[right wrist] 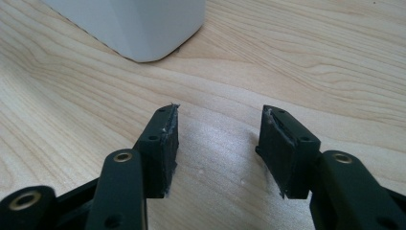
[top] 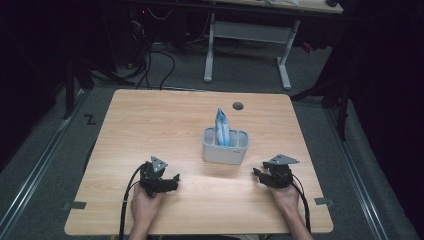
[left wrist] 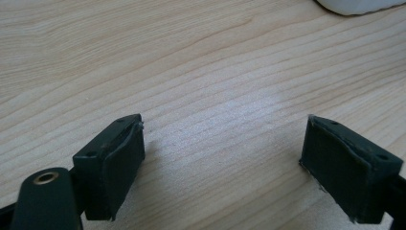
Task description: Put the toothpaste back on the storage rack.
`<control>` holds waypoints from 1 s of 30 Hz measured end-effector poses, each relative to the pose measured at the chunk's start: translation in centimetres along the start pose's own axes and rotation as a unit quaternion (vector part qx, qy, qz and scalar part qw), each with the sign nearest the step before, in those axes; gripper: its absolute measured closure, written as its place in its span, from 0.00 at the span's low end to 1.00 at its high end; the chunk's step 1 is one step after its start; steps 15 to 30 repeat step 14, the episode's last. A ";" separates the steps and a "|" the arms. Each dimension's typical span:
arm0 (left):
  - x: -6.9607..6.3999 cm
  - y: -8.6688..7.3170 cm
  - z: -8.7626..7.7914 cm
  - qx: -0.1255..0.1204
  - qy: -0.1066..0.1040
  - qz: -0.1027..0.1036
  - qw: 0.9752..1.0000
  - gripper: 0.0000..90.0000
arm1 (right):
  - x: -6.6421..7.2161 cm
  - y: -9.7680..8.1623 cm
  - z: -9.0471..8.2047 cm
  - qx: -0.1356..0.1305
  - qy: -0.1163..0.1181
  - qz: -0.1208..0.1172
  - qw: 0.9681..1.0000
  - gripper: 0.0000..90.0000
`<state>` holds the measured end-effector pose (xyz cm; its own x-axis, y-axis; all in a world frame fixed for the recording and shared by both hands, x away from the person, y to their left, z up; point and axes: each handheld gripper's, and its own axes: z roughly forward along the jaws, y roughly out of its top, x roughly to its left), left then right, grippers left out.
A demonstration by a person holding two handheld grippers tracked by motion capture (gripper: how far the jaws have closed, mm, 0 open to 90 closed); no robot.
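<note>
- The grey divided holder (top: 225,146) stands upright near the middle of the wooden table (top: 150,125), slightly toward the person's side, so both hands can get to it equally well.
- 1 blue-and-white packet (top: 222,126) stands on end in the holder's left part, its top poking well above the rim; the walls are probably what keep it upright. The other compartment looks empty, though its floor is hard to see.
- The left gripper (top: 170,181) rests low over bare wood, well apart from the holder, its jaws spread wide with nothing between them. In the left gripper view, a corner of the holder (left wrist: 356,5) sits far off at the top edge.
- The right gripper (top: 259,176) sits near the holder's right front corner, jaws parted and empty, aimed toward the holder (right wrist: 139,26); I judge it better placed to reach.
- Count: 1 holder, 1 packet, 2 grippers, 2 hands, 1 table.
- A round cable hole (top: 238,106) lies beyond the holder.
</note>
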<state>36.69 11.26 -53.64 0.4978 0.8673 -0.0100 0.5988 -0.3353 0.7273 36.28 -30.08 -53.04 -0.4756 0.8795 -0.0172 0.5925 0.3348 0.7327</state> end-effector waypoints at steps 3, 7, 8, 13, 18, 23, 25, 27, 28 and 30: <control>0.0 0.0 0.0 0.000 0.000 0.000 1.000 0.17 | 0.3 0.0 0.0 0.001 0.002 -0.004 1.000 0.49; 0.0 0.0 0.0 0.000 -0.001 0.002 1.000 0.17 | 0.5 -0.1 -0.1 0.002 0.005 -0.005 1.000 0.47; 0.0 0.0 0.0 0.000 -0.001 0.002 1.000 0.17 | 0.5 -0.1 -0.1 0.003 0.005 -0.004 1.000 0.47; 0.0 0.0 0.0 0.000 -0.001 0.002 1.000 0.17 | 0.5 -0.1 -0.1 0.003 0.003 -0.003 1.000 0.46; 0.0 -0.1 0.0 0.000 -0.001 0.002 1.000 0.17 | 0.6 -0.1 -0.1 0.003 0.003 -0.003 1.000 0.46; 0.0 -0.1 0.0 0.000 -0.001 0.002 1.000 0.17 | 0.6 -0.1 -0.1 0.003 0.003 -0.003 1.000 0.46; 0.0 -0.1 0.0 0.000 -0.001 0.002 1.000 0.17 | 0.6 -0.1 -0.1 0.003 0.003 -0.003 1.000 0.46; 0.0 -0.1 0.0 0.000 -0.001 0.002 1.000 0.17 | 0.6 -0.1 -0.1 0.003 0.003 -0.003 1.000 0.46; 0.0 -0.1 0.0 0.000 -0.001 0.002 1.000 0.17 | 0.6 -0.1 -0.1 0.003 0.003 -0.003 1.000 0.46; 0.0 -0.1 0.0 0.000 -0.001 0.002 1.000 0.17 | 0.6 -0.1 -0.1 0.003 0.003 -0.003 1.000 0.46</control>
